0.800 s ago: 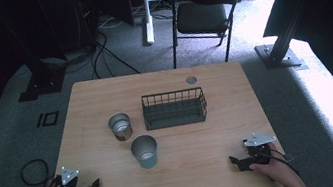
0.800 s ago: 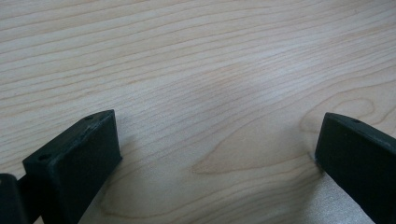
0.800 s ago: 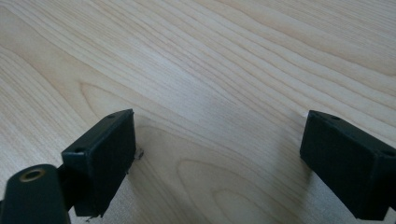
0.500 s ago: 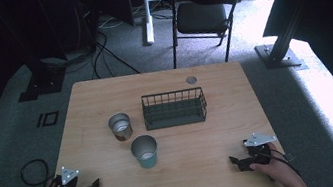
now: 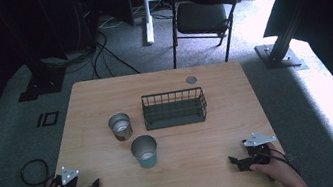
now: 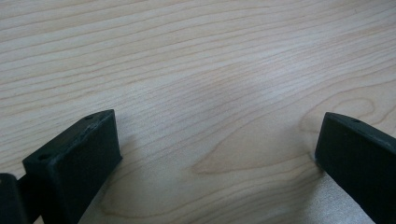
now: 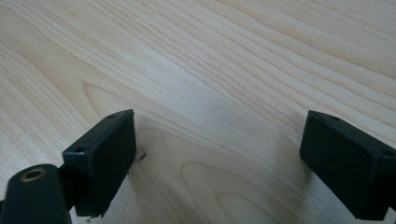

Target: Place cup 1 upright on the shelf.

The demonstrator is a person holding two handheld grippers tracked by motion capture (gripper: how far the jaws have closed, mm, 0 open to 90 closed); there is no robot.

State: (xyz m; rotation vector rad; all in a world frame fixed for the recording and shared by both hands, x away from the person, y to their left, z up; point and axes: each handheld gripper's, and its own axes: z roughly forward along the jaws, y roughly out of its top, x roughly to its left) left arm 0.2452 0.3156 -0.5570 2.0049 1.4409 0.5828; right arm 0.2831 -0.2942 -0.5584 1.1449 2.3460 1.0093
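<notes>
My left gripper rests on the wooden table at its near left corner, jaws pointing right. In the left gripper view its jaws stand wide apart over bare wood, so it is open. At the near right corner lies my right gripper, jaws pointing left. Its own view has the two black jaws spread with nothing between them. Two metal cups stand left of centre: one farther back, one nearer me. A black wire basket sits mid-table.
A small round disc lies on the table behind the basket. Beyond the far edge stand a black folding chair and a white desk leg. Cables trail on the carpet at the left.
</notes>
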